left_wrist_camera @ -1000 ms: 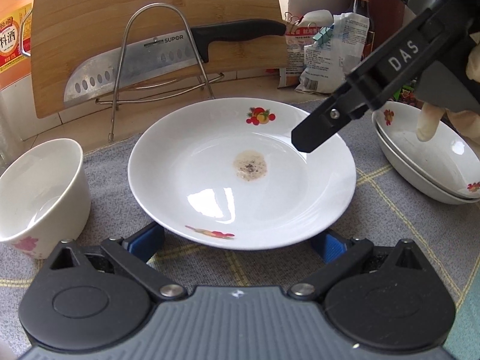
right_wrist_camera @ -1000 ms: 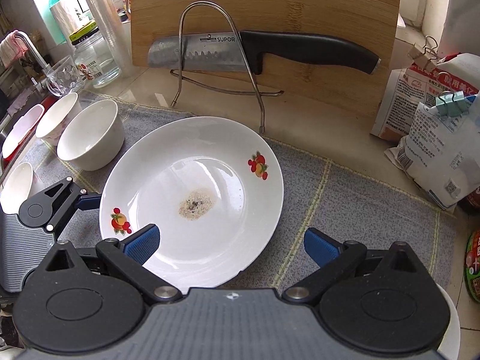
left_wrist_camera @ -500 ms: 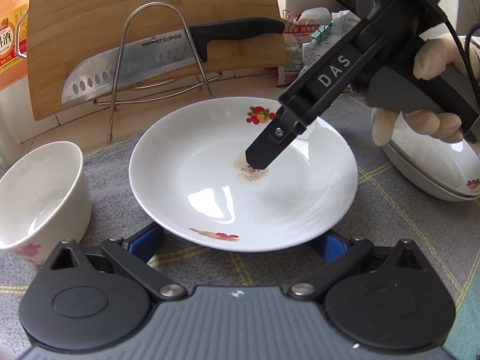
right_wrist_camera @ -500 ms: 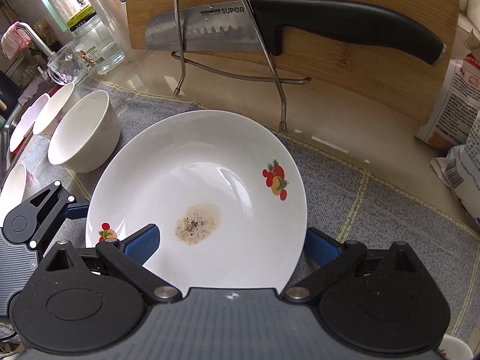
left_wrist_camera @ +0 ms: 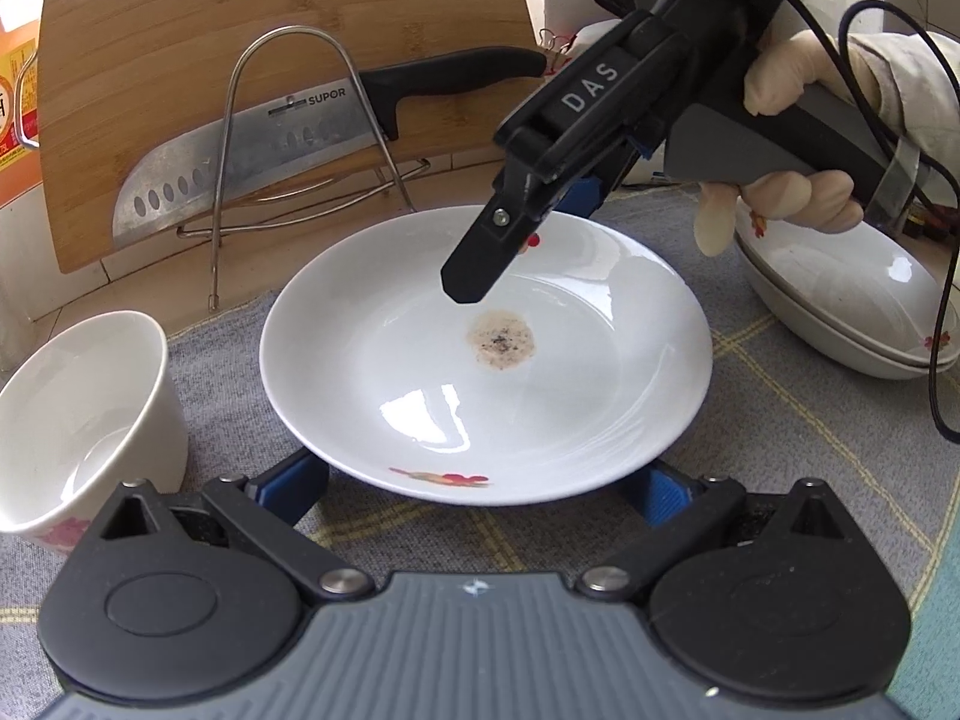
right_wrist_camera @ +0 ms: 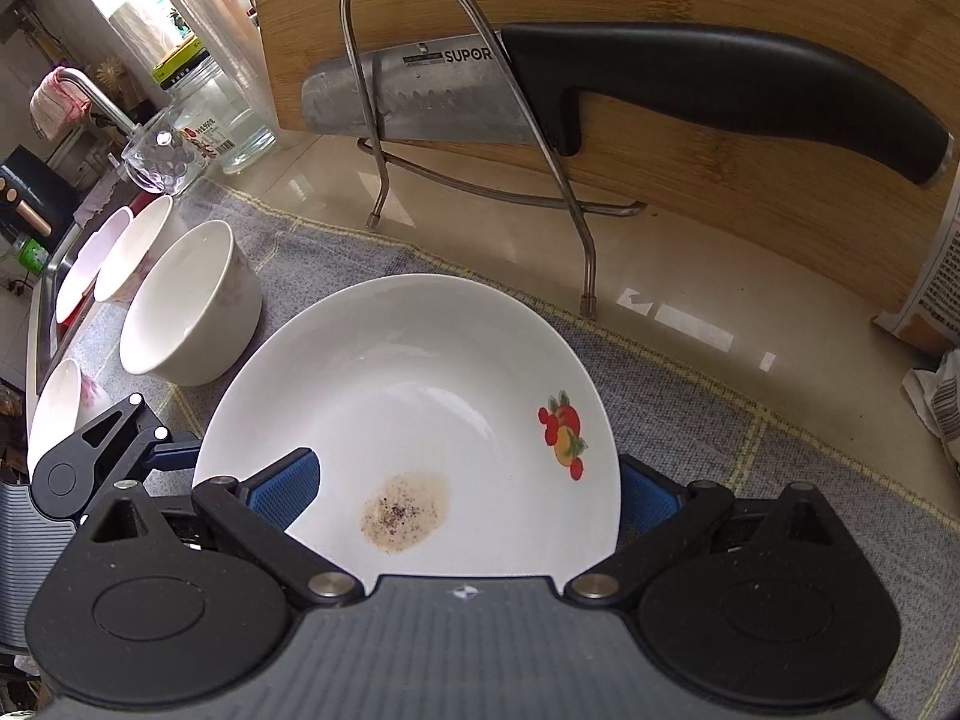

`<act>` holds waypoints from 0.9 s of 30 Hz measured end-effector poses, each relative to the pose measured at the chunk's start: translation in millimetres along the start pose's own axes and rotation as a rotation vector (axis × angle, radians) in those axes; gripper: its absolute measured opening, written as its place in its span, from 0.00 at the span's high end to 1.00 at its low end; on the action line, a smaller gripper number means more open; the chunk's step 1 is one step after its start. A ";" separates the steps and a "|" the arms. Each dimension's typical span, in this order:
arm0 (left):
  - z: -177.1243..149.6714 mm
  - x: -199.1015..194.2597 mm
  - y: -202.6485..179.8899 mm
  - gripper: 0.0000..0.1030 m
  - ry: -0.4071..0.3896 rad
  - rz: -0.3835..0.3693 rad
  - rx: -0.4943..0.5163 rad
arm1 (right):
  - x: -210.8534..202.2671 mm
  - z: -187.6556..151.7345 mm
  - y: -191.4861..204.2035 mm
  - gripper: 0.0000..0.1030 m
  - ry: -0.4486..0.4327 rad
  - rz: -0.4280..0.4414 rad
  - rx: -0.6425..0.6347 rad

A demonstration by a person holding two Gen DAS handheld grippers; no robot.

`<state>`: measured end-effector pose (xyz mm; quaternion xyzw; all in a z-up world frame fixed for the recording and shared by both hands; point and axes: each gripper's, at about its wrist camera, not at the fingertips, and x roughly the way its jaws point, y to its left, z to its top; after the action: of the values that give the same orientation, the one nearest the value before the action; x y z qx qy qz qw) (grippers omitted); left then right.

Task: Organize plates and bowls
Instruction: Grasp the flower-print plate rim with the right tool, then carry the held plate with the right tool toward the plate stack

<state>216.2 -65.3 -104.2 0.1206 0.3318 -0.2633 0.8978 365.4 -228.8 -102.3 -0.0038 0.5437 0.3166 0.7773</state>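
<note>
Now, starting at the left, the white bowl (left_wrist_camera: 78,420) stands upright on the grey cloth of the surface (left_wrist_camera: 798,420), just beside the plate (left_wrist_camera: 486,360). The left hand-held gripper (left_wrist_camera: 480,489) sits low at the plate's near rim, its blue pads spread to either side of the rim, not gripping.

At centre, the plate lies flat with its hollow upward and a brownish stain (left_wrist_camera: 501,341) near the middle. Being round, it has no long axis; its fruit motif (right_wrist_camera: 564,432) lies toward the cutting board (left_wrist_camera: 240,48).

From the right, the right hand-held gripper (right_wrist_camera: 468,495) has advanced from beside the stacked plates (left_wrist_camera: 852,306) to over the plate, tilted down, jaws wide and straddling its edge. I judge a grasp is imminent, probably to move the plate onto that stack.
</note>
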 end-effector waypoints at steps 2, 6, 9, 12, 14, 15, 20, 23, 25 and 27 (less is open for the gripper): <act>0.6 0.9 0.0 0.01 -0.005 0.001 0.013 | 1.5 3.1 -0.8 0.00 0.011 0.013 0.003; 0.8 0.5 -1.5 0.00 -0.012 0.003 0.026 | 3.8 9.9 -1.9 0.00 0.047 0.042 0.011; -0.7 -1.2 -1.4 0.00 -0.014 0.001 0.027 | 5.5 15.9 -3.7 0.00 0.080 0.076 0.030; -0.8 -1.3 -1.5 0.00 -0.014 0.000 0.028 | 8.1 22.7 -6.9 0.00 0.116 0.107 0.058; -1.0 -2.1 -2.1 0.00 -0.014 -0.001 0.029 | 9.3 27.8 -10.1 0.00 0.146 0.120 0.084; -0.9 -1.7 -1.6 0.00 -0.014 -0.002 0.029 | 10.3 30.4 -12.0 0.00 0.162 0.130 0.099; -0.3 -2.1 -1.3 0.00 -0.012 -0.002 0.032 | 15.9 39.5 -16.1 0.00 0.202 0.153 0.142; 0.2 -1.9 -0.5 0.00 -0.010 -0.006 0.033 | 17.2 40.1 -11.3 0.00 0.210 0.139 0.110; 0.7 -1.8 0.5 0.01 -0.008 -0.010 0.034 | 18.0 40.5 -8.8 0.00 0.211 0.129 0.095; 0.9 -2.2 1.0 0.01 -0.006 -0.011 0.035 | 19.0 41.2 -7.0 0.00 0.210 0.121 0.085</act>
<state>215.8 -64.0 -102.0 0.1335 0.3252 -0.2744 0.8951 407.6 -210.8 -104.0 0.0288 0.6342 0.3372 0.6952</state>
